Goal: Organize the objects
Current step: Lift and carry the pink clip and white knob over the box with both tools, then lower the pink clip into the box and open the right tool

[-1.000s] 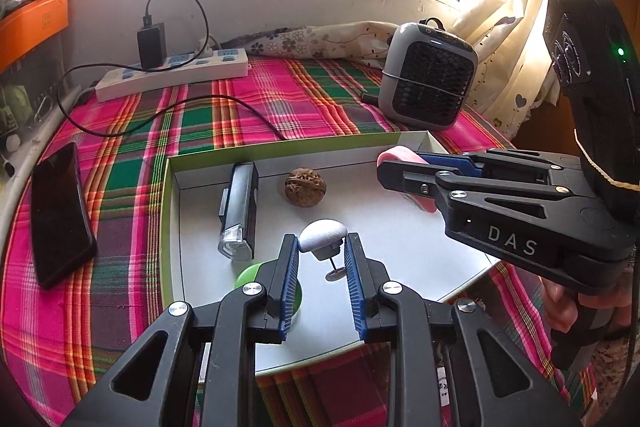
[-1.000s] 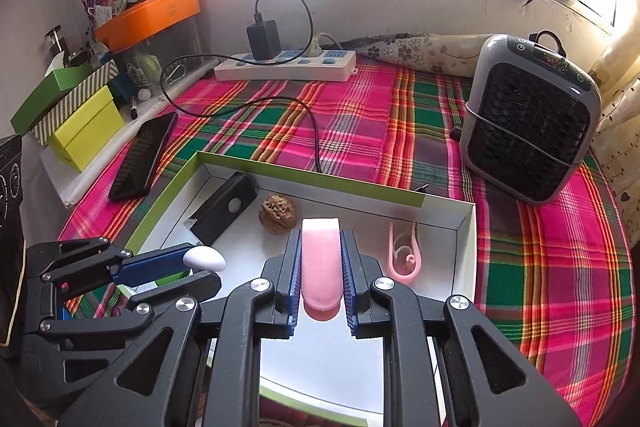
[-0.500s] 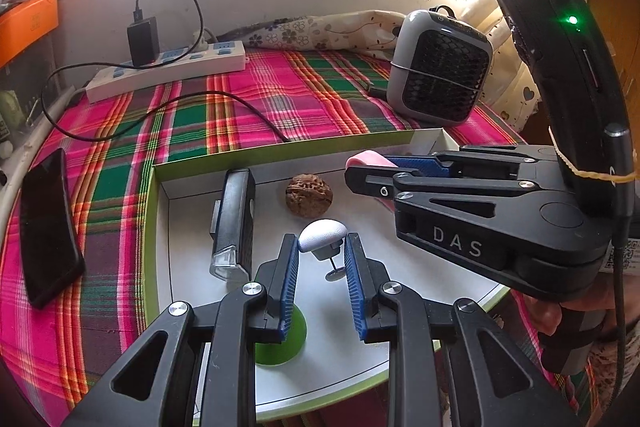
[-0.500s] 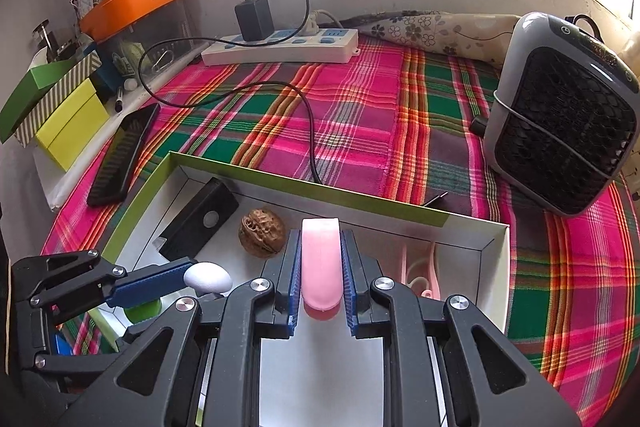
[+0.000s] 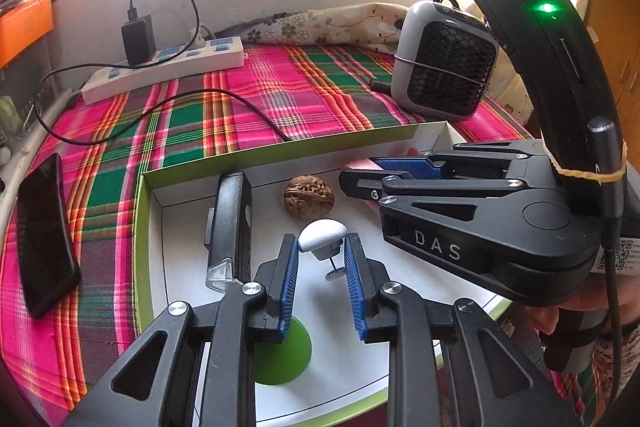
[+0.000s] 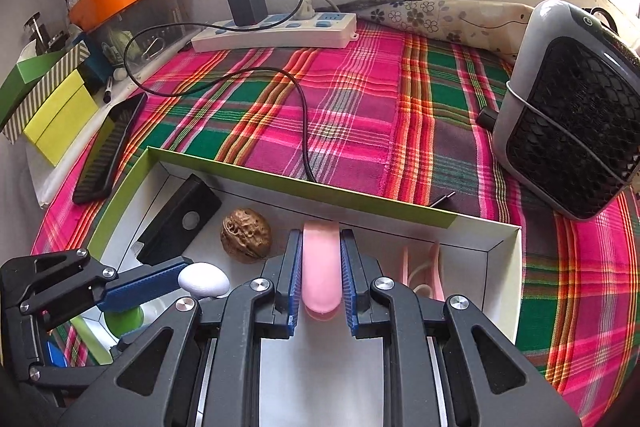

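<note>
Over the green-edged white cardboard tray [image 6: 256, 174], the left claw [image 5: 321, 247] grips a white pebble-shaped knob [image 5: 322, 233]; the right claw [image 6: 320, 267] clamps a flat pink plastic bar [image 6: 321, 267].

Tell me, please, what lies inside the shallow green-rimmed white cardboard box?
Inside the box: a black bike light, a brown walnut, a pink clip and a green disc. The grippers cover the floor nearest the cameras.

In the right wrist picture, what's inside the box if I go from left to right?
Black bike light → walnut → pink bar held in the right tool → pink clip by the box's right wall.
</note>
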`<state>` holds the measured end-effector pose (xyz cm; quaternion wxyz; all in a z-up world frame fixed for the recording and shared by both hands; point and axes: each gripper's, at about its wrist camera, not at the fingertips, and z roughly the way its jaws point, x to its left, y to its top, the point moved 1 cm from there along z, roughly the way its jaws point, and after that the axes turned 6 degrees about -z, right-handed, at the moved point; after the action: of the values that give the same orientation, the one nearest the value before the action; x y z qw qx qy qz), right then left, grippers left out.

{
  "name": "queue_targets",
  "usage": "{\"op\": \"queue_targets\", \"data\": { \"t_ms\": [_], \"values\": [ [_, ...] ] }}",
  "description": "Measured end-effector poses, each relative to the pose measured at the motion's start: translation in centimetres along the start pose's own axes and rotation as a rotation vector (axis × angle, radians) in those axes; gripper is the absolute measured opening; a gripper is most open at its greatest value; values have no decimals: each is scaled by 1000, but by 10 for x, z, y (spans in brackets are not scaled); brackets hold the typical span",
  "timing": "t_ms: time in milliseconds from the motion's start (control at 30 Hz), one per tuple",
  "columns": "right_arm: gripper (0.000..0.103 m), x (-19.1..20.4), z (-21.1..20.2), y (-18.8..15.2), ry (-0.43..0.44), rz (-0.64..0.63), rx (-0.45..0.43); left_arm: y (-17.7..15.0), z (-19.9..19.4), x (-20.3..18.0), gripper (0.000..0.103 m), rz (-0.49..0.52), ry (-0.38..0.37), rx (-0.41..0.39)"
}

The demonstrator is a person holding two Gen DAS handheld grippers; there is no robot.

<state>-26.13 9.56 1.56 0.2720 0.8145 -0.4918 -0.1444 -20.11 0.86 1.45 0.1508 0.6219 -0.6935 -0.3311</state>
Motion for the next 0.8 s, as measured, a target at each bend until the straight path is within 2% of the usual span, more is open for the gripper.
{"op": "queue_targets", "data": {
  "t_ms": [567, 800],
  "values": [
    [18, -1, 4, 1, -12, 15, 28, 1, 3, 1, 22, 2, 24, 6],
    [23, -1, 4, 1, -8, 22, 28, 0, 4, 0, 24, 0, 25, 6]
  ]
}}
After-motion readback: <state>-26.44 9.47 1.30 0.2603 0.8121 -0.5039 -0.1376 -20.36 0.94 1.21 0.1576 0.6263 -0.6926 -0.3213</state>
